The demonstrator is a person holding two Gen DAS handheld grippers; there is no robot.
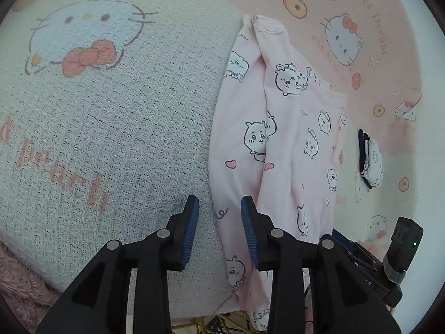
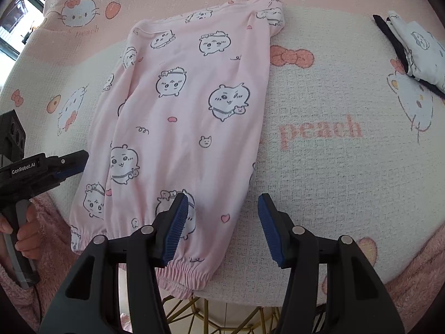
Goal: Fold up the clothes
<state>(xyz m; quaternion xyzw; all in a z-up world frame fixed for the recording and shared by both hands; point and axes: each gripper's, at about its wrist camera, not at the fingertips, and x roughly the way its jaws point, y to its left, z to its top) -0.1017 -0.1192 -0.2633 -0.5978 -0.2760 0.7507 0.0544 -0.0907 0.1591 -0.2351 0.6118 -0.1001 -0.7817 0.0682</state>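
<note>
Pink pyjama trousers (image 2: pixel 189 105) with a cartoon animal print lie flat on the blanket, folded lengthwise, with the elastic cuffs at the near edge. In the left wrist view the trousers (image 1: pixel 292 139) run up the middle right. My left gripper (image 1: pixel 219 203) hovers over their left edge with its jaws apart and nothing pinched. My right gripper (image 2: pixel 222 199) stands open above the cuff end, its left pad over the cloth and its right pad over bare blanket. In the right wrist view the left gripper (image 2: pixel 69 164) points in from the left beside the trousers.
A folded white and dark garment (image 2: pixel 417 50) lies at the far right, also seen as a small bundle (image 1: pixel 371 164). The Hello Kitty blanket (image 2: pixel 319 167) covers the surface. A gold wire frame (image 2: pixel 200 314) shows below the near edge. A hand (image 2: pixel 25 231) holds the left handle.
</note>
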